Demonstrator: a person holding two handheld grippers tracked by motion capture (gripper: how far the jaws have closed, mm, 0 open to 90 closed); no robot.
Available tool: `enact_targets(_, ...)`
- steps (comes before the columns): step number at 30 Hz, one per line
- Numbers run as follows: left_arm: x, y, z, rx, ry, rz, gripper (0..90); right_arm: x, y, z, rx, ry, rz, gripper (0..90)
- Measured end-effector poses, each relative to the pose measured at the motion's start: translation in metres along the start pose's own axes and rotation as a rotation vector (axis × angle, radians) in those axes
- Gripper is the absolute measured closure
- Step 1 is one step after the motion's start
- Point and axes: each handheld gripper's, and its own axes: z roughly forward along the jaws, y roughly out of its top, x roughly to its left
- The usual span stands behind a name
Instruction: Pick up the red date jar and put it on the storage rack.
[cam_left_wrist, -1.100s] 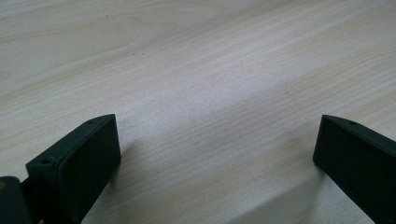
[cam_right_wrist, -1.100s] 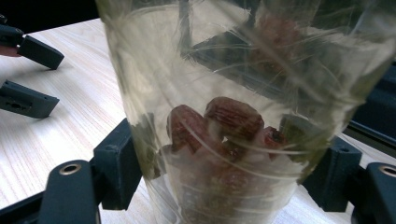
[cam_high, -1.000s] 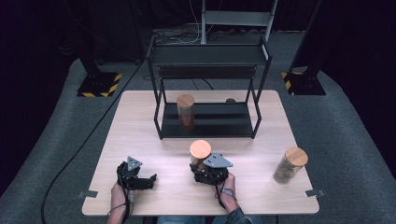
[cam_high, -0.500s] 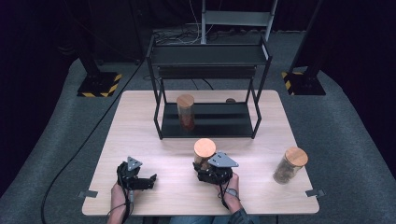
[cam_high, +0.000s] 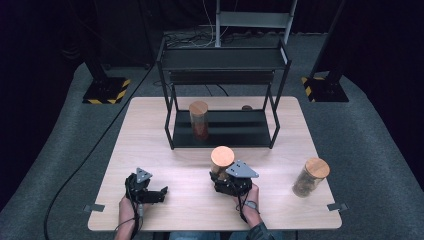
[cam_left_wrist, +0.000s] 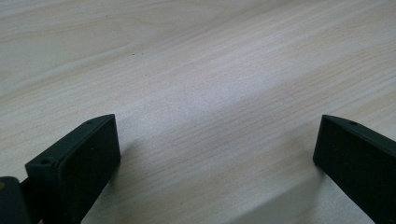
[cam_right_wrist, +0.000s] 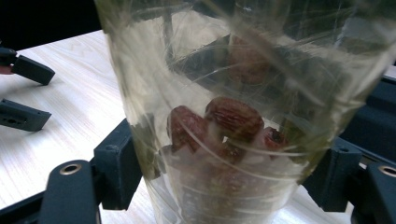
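My right gripper (cam_high: 223, 176) is shut on a clear glass jar (cam_high: 221, 161) with a round wooden lid, held just in front of the black shelf rack (cam_high: 223, 135). In the right gripper view the jar (cam_right_wrist: 238, 121) stands between both black jaws and holds dark reddish dried fruit in its lower part. My left gripper (cam_high: 161, 194) rests low over the table's front left, jaws open, with bare wood between them (cam_left_wrist: 215, 154). A second lidded jar (cam_high: 199, 120) stands on the rack's lower shelf. A third jar (cam_high: 310, 177) stands on the table at the right.
The light wooden table (cam_high: 150, 135) carries the two-tier black rack at its back middle. Dark grey carpet surrounds the table, with black stands on yellow-striped bases (cam_high: 106, 91) at the back left and right. A cable trails off to the left.
My right gripper has carried the jar slightly to the right and toward the rack. The left gripper has stayed still.
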Motion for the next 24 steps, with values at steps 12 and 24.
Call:
enact_targets(12, 0.000, 0.000, 0.000, 0.000, 0.000, 0.000, 0.0, -0.005, 0.004, -0.002, -0.001, -0.013, -0.001, 24.3)
enact_targets(24, 0.000, 0.000, 0.000, 0.000, 0.000, 0.000, 0.0, -0.012, 0.006, -0.001, 0.002, -0.025, 0.009, 24.3)
